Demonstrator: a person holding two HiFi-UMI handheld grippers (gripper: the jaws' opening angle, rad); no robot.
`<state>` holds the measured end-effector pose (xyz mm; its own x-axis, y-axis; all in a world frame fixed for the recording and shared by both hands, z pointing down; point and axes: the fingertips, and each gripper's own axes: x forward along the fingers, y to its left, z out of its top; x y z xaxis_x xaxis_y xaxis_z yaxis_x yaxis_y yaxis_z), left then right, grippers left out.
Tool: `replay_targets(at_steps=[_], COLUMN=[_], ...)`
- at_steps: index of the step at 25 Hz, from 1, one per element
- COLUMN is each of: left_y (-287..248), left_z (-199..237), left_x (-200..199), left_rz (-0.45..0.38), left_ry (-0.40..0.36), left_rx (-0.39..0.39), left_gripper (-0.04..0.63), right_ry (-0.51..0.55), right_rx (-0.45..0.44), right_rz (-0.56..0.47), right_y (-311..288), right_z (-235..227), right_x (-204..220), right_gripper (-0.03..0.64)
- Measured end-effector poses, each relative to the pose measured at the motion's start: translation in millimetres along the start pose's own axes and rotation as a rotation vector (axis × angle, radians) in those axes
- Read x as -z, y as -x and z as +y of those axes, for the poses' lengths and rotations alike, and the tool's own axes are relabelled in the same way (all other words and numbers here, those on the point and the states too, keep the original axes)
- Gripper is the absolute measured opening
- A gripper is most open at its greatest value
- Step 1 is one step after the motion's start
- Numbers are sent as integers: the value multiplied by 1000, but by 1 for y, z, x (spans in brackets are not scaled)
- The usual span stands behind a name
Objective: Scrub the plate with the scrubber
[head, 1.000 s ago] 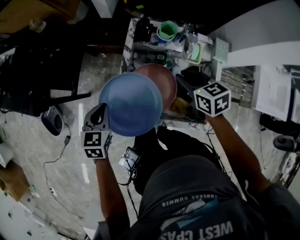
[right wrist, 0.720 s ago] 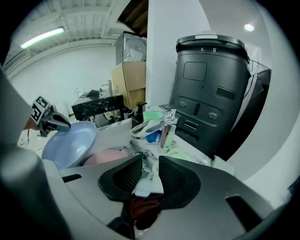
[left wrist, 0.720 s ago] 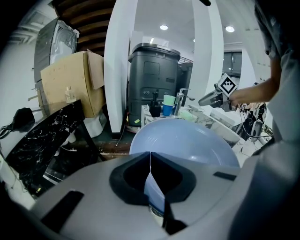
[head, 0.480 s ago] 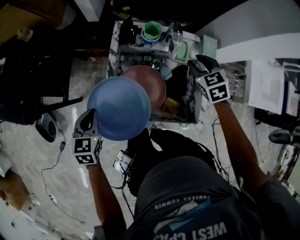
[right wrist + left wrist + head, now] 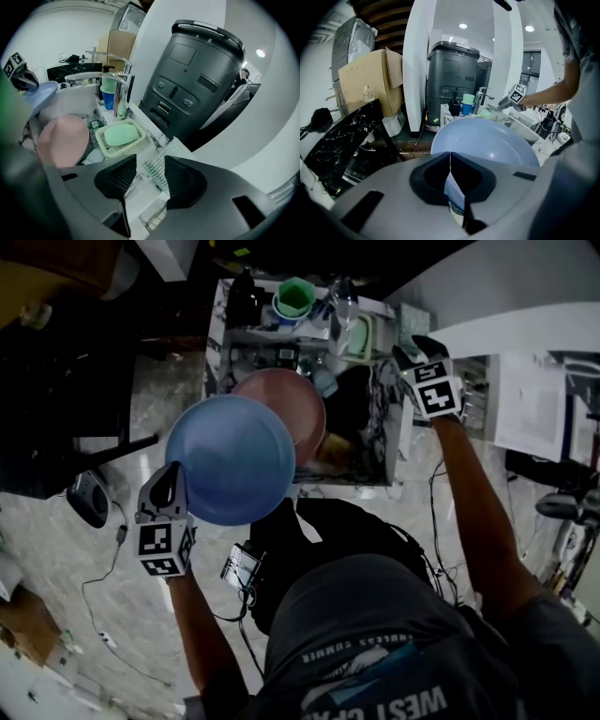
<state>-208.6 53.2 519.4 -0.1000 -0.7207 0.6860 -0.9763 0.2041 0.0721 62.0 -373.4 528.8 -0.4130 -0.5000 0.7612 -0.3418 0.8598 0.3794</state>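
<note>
A blue plate (image 5: 230,460) hangs tilted in front of the sink, with my left gripper (image 5: 178,476) shut on its near rim. In the left gripper view the jaws (image 5: 451,161) pinch that rim and the blue plate (image 5: 487,143) fills the middle. My right gripper (image 5: 414,346) is over the counter to the right of the sink. A silvery mesh scrubber (image 5: 165,159) lies on the counter between the jaws of my right gripper (image 5: 150,176). Those jaws have just been opening, and a gap shows beside the scrubber.
A pink plate (image 5: 291,409) leans in the sink (image 5: 361,460). A soap dish with green soap (image 5: 123,136), a faucet (image 5: 123,86) and stacked cups (image 5: 108,91) stand behind it. A tall dark grey bin (image 5: 197,79) rises behind the counter. Cables lie on the floor (image 5: 103,606).
My right gripper has moved away from the plates, up and to the right, to the counter beside the sink. The left gripper still holds the blue plate in the same pose.
</note>
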Motion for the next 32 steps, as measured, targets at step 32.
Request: replay_targets(at_steps=[32], left_y=[1], left_z=[-2], left_x=[-2], left_rz=[-7], left_ry=[0], left_rx=[-20], left_gripper=[5], right_ry=[-51], right_rx=[63], right_rz=[-147], right_y=[73], right_z=[-17], right_x=[-11], right_gripper=[29])
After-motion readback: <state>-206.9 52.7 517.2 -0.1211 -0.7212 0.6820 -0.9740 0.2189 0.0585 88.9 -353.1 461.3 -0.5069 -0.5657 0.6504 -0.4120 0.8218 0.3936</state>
